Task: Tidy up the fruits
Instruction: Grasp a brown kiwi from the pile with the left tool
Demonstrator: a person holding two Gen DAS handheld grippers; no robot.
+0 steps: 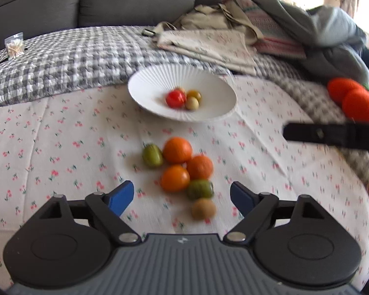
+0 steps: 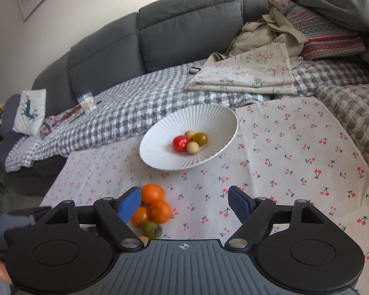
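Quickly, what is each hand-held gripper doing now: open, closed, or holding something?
Left hand-held gripper: open, holding nothing.
Right hand-held gripper: open, holding nothing.

Both grippers (image 1: pixel 182 196) (image 2: pixel 184 201) apparently wide open, empty.

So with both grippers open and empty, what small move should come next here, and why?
Probably ease the left gripper forward and down over the nearest orange fruit, which sits almost between its open fingers. The loose pile is on the cloth in front of it, while the white bowl holds only a few small fruits.
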